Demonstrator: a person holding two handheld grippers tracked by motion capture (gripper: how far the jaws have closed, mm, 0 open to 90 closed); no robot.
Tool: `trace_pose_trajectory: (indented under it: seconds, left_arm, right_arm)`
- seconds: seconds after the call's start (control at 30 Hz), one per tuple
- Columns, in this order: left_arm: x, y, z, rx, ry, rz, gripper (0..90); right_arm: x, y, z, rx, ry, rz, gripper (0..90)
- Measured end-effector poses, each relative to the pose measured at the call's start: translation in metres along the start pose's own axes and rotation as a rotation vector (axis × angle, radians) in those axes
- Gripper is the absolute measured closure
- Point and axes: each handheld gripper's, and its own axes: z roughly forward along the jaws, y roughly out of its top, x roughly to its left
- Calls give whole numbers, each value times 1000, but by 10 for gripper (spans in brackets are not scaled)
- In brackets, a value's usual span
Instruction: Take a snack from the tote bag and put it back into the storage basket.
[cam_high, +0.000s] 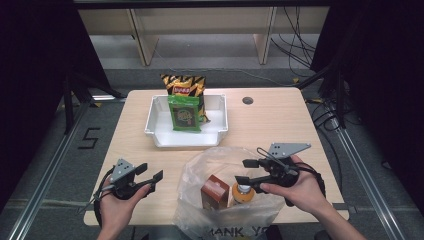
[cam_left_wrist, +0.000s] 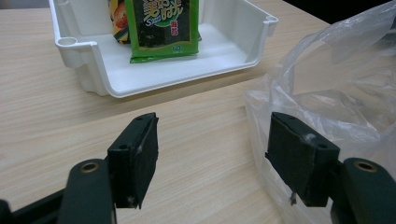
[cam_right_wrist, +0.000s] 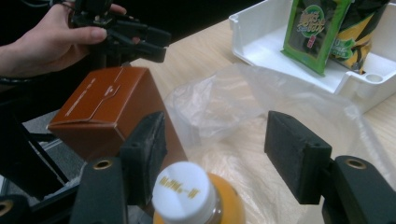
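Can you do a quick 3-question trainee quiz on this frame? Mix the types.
1. True or false: the right gripper is clamped on the orange bottle.
2. Which thing stands in the clear plastic bag beside the bottle? A) brown carton B) green snack packet C) mug
3. Fill in: the green snack packet stands in the white ____.

Key: 1. False: its jaws are open, with the bottle's white cap low between them, nearer one pad. 2. A. 3. tray.
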Motion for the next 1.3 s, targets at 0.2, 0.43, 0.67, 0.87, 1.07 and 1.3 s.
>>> trace_pose_trajectory:
  seconds: [0.2, 0.43, 0.67, 0.87, 1.07, 1.3]
  left_arm:
    - [0, 0, 0, 3, -3, 0, 332]
    - [-1, -1, 1, 6, 2, -9, 332]
    - [-1, -1, 0, 3, 1, -12, 332]
    - [-1, -1, 0, 4, 0, -11, 332]
    - [-1, -1, 1, 7, -3, -8, 333]
    - [-1, -1, 0, 5, -1, -10, 333]
  right_arm:
    - [4, -12, 3, 11, 15, 12, 338]
    - [5, -28, 11, 42, -9, 28, 316]
    - [7, -39, 17, 59, -2, 30, 293]
    - [10, -52, 23, 86, -15, 21, 258]
    - [10, -59, 28, 100, -23, 13, 237]
    - [9, -68, 35, 104, 4, -11, 231]
